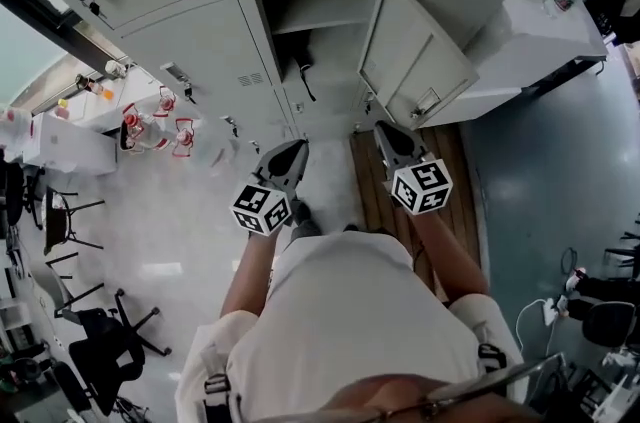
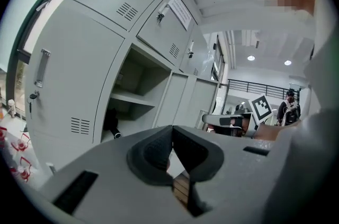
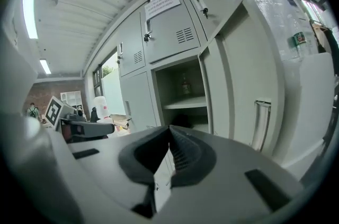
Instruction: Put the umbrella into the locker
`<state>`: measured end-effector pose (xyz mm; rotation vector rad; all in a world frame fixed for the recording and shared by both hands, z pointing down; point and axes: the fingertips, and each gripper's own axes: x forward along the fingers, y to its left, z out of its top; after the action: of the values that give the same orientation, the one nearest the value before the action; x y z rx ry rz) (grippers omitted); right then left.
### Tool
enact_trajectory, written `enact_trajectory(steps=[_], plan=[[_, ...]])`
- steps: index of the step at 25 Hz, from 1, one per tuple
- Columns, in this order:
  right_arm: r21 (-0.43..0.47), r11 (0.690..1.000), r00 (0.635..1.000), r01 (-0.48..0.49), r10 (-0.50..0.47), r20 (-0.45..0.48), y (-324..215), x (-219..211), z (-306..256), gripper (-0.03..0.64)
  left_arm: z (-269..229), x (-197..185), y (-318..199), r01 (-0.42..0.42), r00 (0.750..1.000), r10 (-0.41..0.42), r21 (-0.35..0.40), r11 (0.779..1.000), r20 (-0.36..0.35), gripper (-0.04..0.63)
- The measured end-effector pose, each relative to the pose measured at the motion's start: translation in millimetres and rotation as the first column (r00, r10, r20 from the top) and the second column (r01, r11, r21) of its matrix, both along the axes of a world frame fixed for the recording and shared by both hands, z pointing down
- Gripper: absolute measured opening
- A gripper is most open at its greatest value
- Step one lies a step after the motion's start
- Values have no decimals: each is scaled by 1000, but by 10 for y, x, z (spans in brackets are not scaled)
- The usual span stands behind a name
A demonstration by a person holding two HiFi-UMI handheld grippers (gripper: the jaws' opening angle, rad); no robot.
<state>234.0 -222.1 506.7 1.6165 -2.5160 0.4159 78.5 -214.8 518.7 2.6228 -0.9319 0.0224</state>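
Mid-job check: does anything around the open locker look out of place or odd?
Nothing looks spilled or damaged. The one loose end is the grey metal locker door, which stands open. The black folded umbrella sits inside, below the shelf, at the compartment's left side.

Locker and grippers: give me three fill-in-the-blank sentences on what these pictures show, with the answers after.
1. The locker in front of the person has its door swung ____.
2. The dark umbrella rests inside it, in the space ____ the shelf.
3. The jaws of the left gripper and the right gripper are ____, with nothing between them.

Missing words: open; below; shut.
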Motion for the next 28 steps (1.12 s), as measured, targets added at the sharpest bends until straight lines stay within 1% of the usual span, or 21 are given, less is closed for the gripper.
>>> enact_trajectory(steps=[3, 6, 10, 13, 17, 20, 24, 28], plan=[[0, 999, 999, 45, -45, 1, 177, 75, 34, 6, -20, 77, 229, 46, 999, -46, 6, 999, 7, 3], [6, 994, 994, 112, -112, 2, 348, 61, 43, 6, -57, 136, 464, 84, 996, -84, 12, 996, 15, 3], [24, 981, 981, 193, -192, -19, 519, -9, 34, 6, -141, 184, 771, 109, 994, -109, 16, 994, 26, 3], [35, 975, 976, 218, -218, -14, 575, -71, 0, 6, -196, 126, 920, 132, 991, -132, 23, 991, 33, 3], [52, 968, 970, 244, -244, -5, 621, -210, -84, 6, -250, -61, 1006, 167, 985, -168, 34, 985, 40, 3], [64, 966, 968, 251, -252, -1, 618, -306, -157, 6, -313, -185, 1017, 169, 984, -172, 51, 984, 47, 3], [71, 969, 971, 238, -240, 16, 583, -406, -247, 6, -372, -318, 987, 148, 986, -153, 70, 986, 63, 3], [98, 962, 967, 255, -255, -12, 601, -544, -349, 5, -419, -400, 936, 126, 990, -130, 74, 989, 61, 3]])
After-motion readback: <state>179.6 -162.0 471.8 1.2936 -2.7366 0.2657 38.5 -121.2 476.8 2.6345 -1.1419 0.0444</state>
